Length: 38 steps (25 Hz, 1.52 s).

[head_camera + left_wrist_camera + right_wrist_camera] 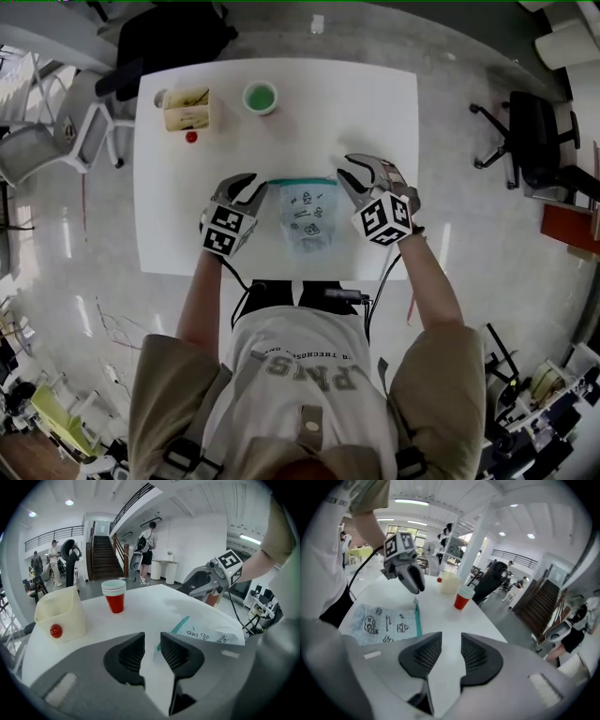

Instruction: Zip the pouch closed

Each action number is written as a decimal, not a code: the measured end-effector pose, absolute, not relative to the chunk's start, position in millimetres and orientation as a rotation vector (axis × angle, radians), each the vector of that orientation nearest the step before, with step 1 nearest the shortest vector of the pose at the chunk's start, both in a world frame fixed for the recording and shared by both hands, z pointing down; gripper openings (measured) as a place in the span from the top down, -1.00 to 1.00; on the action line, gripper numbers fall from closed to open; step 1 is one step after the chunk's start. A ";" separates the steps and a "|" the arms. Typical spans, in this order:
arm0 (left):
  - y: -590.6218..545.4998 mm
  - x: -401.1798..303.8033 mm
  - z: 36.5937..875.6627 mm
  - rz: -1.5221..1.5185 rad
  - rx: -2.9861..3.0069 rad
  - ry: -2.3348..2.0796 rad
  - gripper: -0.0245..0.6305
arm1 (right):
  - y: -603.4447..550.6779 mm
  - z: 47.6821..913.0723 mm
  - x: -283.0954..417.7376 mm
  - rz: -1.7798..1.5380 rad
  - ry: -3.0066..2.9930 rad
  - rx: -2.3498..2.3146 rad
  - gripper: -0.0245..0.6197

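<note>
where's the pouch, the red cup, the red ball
clear printed pouch with teal zip [309,216]: head view, printed face
red cup with pale rim [115,602]: left gripper view, side wall
small red ball [56,631]: left gripper view, centre

A pale, see-through pouch [309,217] printed with small black cartoon figures lies flat on the white table [394,112], near the table's front edge and about midway along it — its teal zipper strip [302,182] runs straight along the side facing the table's centre. Whether the zipper is fully shut cannot be told.
</note>
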<state>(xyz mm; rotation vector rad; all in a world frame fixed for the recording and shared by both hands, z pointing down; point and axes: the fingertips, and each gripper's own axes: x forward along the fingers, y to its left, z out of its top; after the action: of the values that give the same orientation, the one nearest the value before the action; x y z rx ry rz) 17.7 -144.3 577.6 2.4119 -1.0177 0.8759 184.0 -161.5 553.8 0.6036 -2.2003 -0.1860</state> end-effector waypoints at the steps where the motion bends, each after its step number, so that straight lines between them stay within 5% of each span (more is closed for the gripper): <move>1: -145.8 17.9 571.8 0.865 2.417 -1.046 0.58 | -162.5 546.0 185.8 -0.152 -2.223 0.673 0.57; 12: -150.0 18.7 501.3 0.735 2.432 -1.420 0.55 | -161.8 436.6 226.5 -0.055 -2.346 1.465 0.57; 24: -142.7 44.7 415.2 0.523 2.569 -1.575 0.65 | -132.0 370.9 251.7 0.001 -2.395 1.812 0.57; 38: -139.9 33.2 373.5 0.357 2.601 -1.752 0.89 | -117.7 339.2 235.3 -0.162 -2.409 1.783 0.92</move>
<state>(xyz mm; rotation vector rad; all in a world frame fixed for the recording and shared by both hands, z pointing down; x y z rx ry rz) 33.2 -139.9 373.5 2.6007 -1.7516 0.3570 235.3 -117.7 339.2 1.7835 -2.4090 -0.1616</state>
